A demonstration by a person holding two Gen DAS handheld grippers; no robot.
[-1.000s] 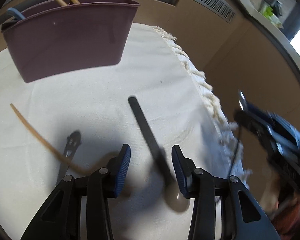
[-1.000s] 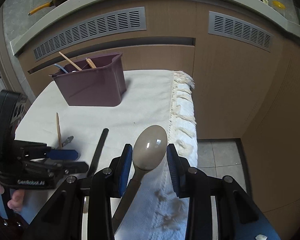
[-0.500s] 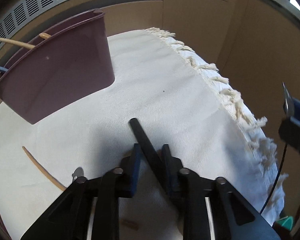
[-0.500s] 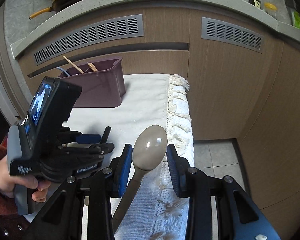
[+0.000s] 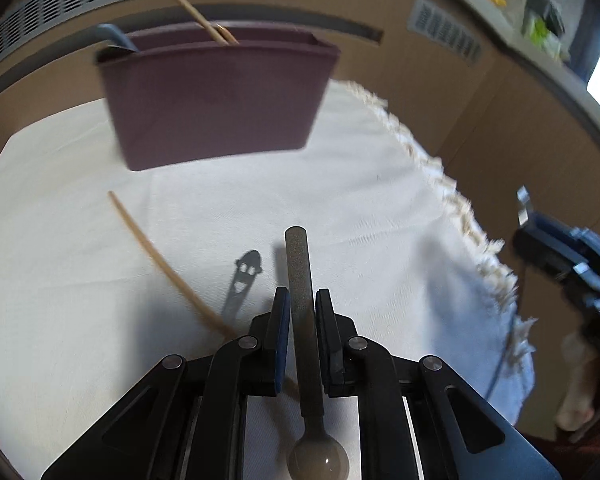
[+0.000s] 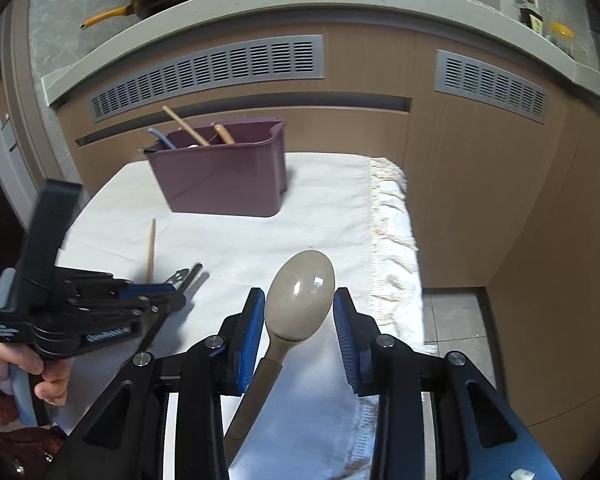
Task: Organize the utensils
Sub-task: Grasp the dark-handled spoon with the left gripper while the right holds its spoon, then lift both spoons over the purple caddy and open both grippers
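Cream woven tablecloth (image 5: 380, 240) with a fringed edge, covering the table top; all loose items lie on it.

Left tongs (image 5: 302, 312): blue pads pressed against the dark, speckled handle of a grey-bowled spoon (image 5: 305, 320), handle pointing forward, bowl back beneath the tool body. Seen from the right wrist, these tongs (image 6: 178, 294) sit low over the cloth; whether the spoon is lifted clear cannot be told.

Right tongs (image 6: 300, 312): jaws spread wide, a beige plastic spoon (image 6: 300, 300) with its bowl between them, touching neither pad visibly; how its handle is supported is hidden.

Maroon plastic utensil caddy (image 6: 220, 176): upright at the far end of the cloth, holding wooden sticks and a blue-handled piece.

Single wooden chopstick (image 5: 160, 256): flat on the cloth, left of the left tongs.

Small flat metal utensil handle with cut-out holes (image 5: 244, 280): just beside the chopstick.
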